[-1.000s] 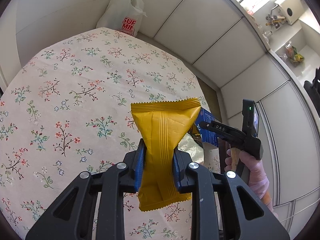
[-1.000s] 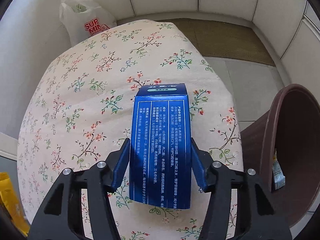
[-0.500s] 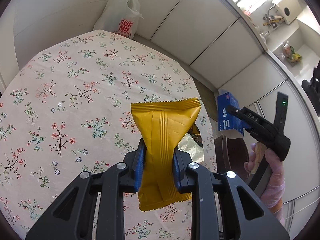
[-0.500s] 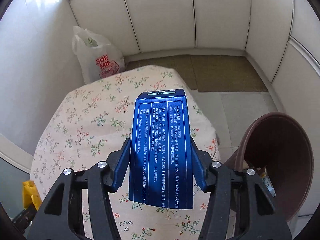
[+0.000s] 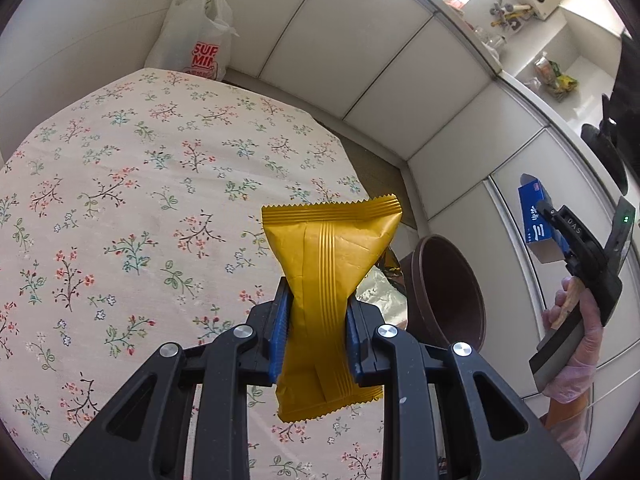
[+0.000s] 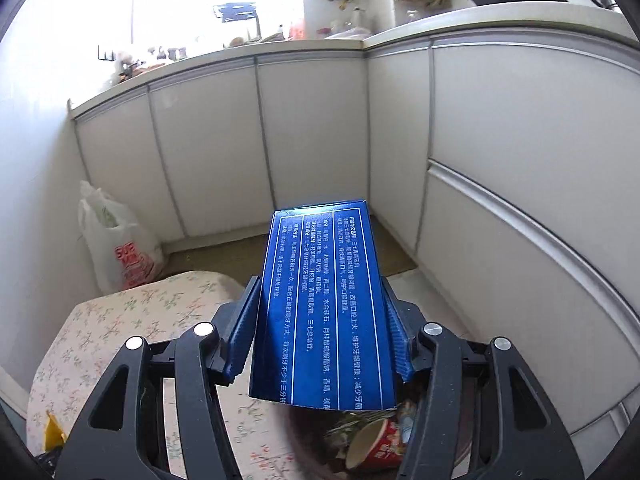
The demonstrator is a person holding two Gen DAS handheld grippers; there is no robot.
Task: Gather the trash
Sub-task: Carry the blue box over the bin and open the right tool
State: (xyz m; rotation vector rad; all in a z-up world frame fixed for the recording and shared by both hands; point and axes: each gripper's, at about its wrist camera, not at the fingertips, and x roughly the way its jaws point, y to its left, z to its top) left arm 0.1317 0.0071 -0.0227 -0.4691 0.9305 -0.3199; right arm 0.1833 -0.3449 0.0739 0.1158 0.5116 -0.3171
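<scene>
My left gripper [image 5: 318,326] is shut on a yellow snack wrapper [image 5: 334,272], held above the flowered tablecloth [image 5: 120,208]. My right gripper [image 6: 322,332] is shut on a blue carton [image 6: 324,304] printed with white text, raised high above the brown trash bin [image 5: 444,284]. In the left wrist view the same blue carton [image 5: 538,222] shows at the right, in the gripper held by a gloved hand [image 5: 576,364]. Under the carton in the right wrist view, the bin's contents include a red paper cup [image 6: 372,444]. A crumpled foil wrapper [image 5: 376,286] lies at the table's right edge.
A white plastic bag [image 5: 196,36] with red lettering stands on the floor beyond the table. White cabinet doors [image 6: 312,136] line the corner, under a cluttered countertop [image 6: 280,40]. A brown mat [image 6: 224,252] covers the floor between table and cabinets.
The right gripper rose with the blue carton from table level to high over the bin and tipped up toward the cabinets. The left gripper drifted slightly, still holding the yellow wrapper.
</scene>
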